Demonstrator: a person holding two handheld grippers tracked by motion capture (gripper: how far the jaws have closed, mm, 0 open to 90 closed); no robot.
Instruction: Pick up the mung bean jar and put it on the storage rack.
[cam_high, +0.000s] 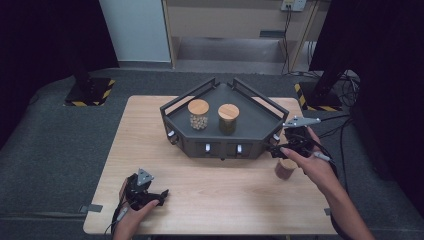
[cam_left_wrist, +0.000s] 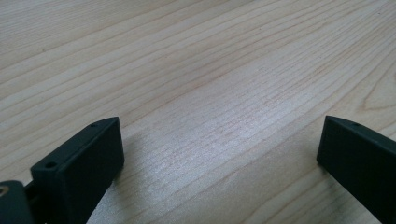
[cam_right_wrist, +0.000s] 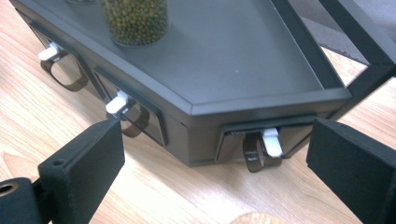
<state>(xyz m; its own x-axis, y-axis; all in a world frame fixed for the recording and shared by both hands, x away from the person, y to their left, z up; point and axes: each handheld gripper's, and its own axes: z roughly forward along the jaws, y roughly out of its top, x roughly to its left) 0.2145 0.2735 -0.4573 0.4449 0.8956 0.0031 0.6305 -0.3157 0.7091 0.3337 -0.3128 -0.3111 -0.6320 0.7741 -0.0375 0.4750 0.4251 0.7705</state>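
Note:
A dark grey corner rack (cam_high: 250, 117) stands on the wooden table (cam_high: 210, 190), with small drawers along its front. On it are a jar of pale beans (cam_high: 198, 115) and a jar of green beans (cam_high: 228, 119), both with wooden lids. My right gripper (cam_high: 275, 148) is at the rack's right front corner. In the right gripper view, my right gripper (cam_right_wrist: 215, 135) is open and faces a drawer with a white tab pull (cam_right_wrist: 271, 142), nothing between its jaws. A third wooden-lidded jar (cam_high: 286, 169) stands on the table just under that hand. My left gripper (cam_high: 161, 194) rests low at the table's near left; my left gripper (cam_left_wrist: 219, 130) is open over bare wood.
Two more drawer pulls (cam_right_wrist: 116, 103) run along the rack's front to the left. The rack's raised rails (cam_right_wrist: 359, 32) rise at its right side. Grey carpet surrounds the table, and black stands with yellow-striped bases (cam_high: 90, 92) sit behind it.

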